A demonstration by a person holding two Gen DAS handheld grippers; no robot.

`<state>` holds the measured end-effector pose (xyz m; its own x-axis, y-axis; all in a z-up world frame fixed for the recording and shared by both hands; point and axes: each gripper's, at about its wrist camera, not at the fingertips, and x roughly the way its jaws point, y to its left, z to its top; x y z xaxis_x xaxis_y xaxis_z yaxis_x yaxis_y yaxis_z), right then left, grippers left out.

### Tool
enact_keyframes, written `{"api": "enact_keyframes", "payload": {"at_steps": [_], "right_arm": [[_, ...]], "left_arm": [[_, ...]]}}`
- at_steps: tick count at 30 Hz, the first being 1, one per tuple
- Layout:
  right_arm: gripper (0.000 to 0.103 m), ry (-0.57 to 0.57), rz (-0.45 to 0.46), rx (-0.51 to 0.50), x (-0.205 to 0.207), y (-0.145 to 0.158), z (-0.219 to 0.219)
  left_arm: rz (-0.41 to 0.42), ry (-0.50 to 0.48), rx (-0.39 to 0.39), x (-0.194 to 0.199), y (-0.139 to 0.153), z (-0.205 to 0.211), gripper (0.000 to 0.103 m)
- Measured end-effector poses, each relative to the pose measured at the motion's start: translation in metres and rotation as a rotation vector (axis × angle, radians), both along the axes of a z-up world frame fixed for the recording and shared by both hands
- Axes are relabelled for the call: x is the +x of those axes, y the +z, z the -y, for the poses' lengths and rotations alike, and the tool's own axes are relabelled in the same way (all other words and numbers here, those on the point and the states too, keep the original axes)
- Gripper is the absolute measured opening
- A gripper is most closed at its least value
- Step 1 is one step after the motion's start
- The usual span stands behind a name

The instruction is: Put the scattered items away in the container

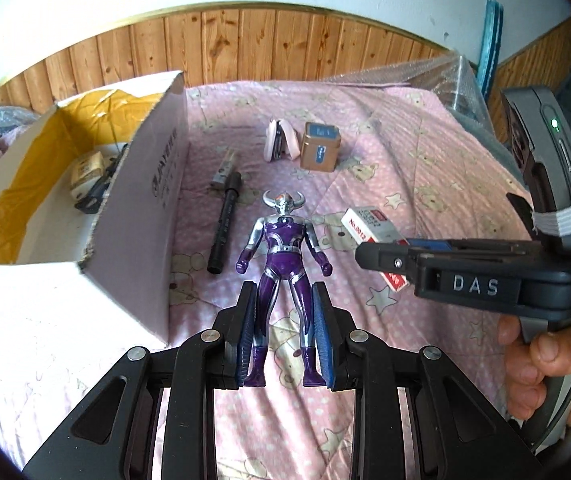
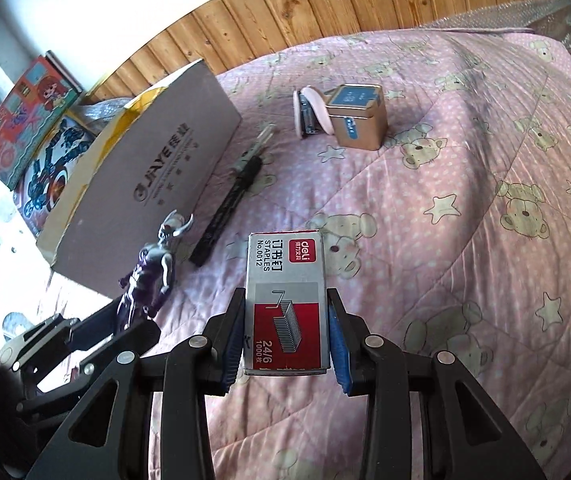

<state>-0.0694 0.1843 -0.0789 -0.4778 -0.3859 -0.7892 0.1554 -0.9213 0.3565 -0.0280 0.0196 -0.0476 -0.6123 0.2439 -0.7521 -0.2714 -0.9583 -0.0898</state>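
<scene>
**Both grippers loaded: toy figure in the left, staple box in the right**

In the left wrist view, the left gripper [image 1: 285,336] fills the bottom centre of the frame, its blue-padded jaws clamped on the legs of a purple and silver toy figure [image 1: 281,248], whose horned head points toward the top of the frame. The open cardboard box [image 1: 141,184] stands at the left; a small carton and a dark tool lie inside it. On the pink bear-print quilt [image 1: 425,160], a black marker [image 1: 225,228] lies just right of the box wall, and a pink stapler [image 1: 279,144] touches a gold tin [image 1: 321,146] above centre. At the right edge, a hand [image 1: 545,372] grips the handle of the right gripper [image 1: 381,258], which carries a red and white staple box [image 1: 369,220].

In the right wrist view, the right gripper [image 2: 287,328] at bottom centre is closed on the sides of the staple box [image 2: 285,296], label facing up. At lower left, the toy figure [image 2: 153,272] is tilted in the left gripper [image 2: 125,320], beside the cardboard box [image 2: 157,184]. The marker [image 2: 229,208] lies centre-left, the stapler [image 2: 309,116] and tin [image 2: 359,118] in the upper middle. Colourful toy boxes [image 2: 25,120] stand at the upper left.
</scene>
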Motion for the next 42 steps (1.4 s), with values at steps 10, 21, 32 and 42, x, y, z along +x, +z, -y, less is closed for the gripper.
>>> {"api": "enact_keyframes", "payload": {"at_steps": [10, 21, 32, 42], "right_arm": [[0.039, 0.029, -0.070, 0.047, 0.027, 0.022, 0.009], [0.039, 0.167, -0.194, 0.110, 0.056, 0.061, 0.053], [0.039, 0.239, -0.250, 0.088, 0.061, 0.090, 0.079], [0.039, 0.302, -0.289, 0.057, 0.053, 0.113, 0.106]], "left_arm": [[-0.043, 0.028, 0.035, 0.016, 0.025, 0.013, 0.027], [-0.088, 0.091, 0.107, 0.032, 0.053, 0.045, 0.027], [-0.118, 0.153, 0.167, 0.038, 0.073, 0.075, 0.027], [-0.141, 0.220, 0.199, 0.036, 0.089, 0.105, 0.027]]}}
